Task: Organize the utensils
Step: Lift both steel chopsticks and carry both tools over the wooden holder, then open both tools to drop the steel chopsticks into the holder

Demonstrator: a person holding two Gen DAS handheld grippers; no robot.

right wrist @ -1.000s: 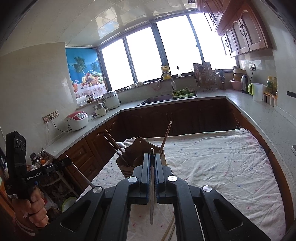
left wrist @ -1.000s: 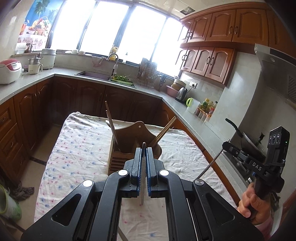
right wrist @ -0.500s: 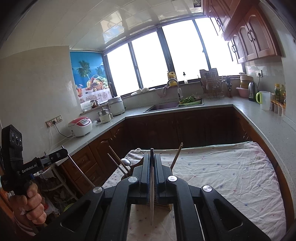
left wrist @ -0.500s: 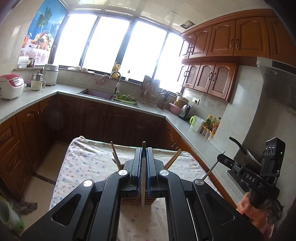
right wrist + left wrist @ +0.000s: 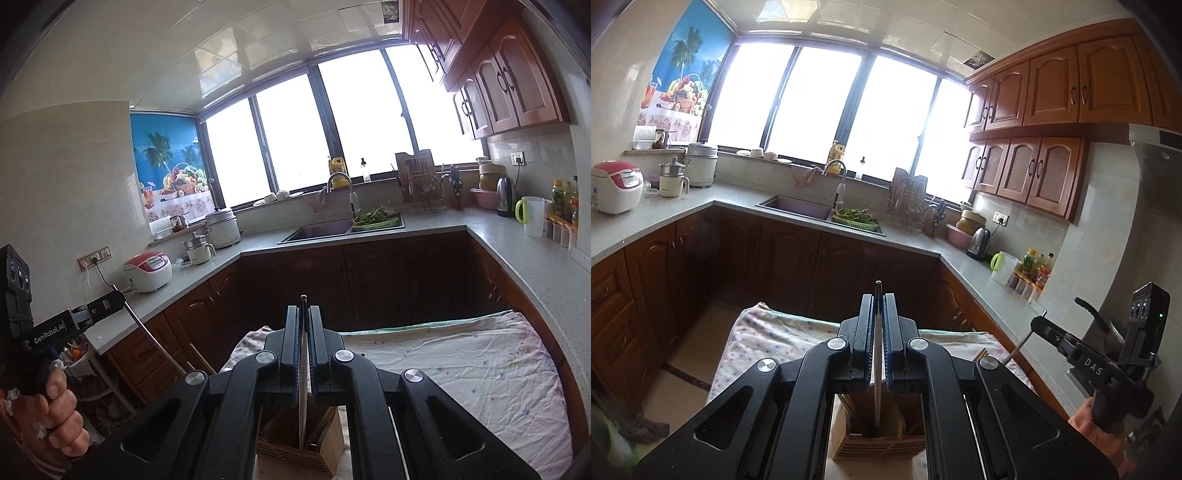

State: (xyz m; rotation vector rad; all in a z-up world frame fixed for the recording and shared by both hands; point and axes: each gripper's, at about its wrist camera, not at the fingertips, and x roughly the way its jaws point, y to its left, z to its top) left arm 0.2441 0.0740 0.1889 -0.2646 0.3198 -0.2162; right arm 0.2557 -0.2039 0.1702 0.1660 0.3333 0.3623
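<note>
My left gripper (image 5: pixel 878 301) is shut on a thin metal utensil (image 5: pixel 876 387) whose lower end hangs over the wooden utensil holder (image 5: pixel 882 448) just below the fingers. My right gripper (image 5: pixel 303 312) is likewise shut on a thin metal utensil (image 5: pixel 303 406) that points down at the same wooden holder (image 5: pixel 295 456). Each gripper shows in the other's view: the right gripper (image 5: pixel 1036 325) at the right edge, the left gripper (image 5: pixel 118 295) at the left edge, each in a person's hand. Wooden chopsticks (image 5: pixel 201 358) stick out of the holder.
The holder stands on a table under a floral cloth (image 5: pixel 461 369). Dark cabinets and a grey countertop (image 5: pixel 683 210) ring the table. A sink (image 5: pixel 798 206), rice cooker (image 5: pixel 617 184), kettle (image 5: pixel 980 238) and bottles (image 5: pixel 1034 266) sit on the counter.
Both grippers have risen and tipped upward, so the holder has slid from mid-view to the bottom, under the fingers. Both stay shut on their utensils.
</note>
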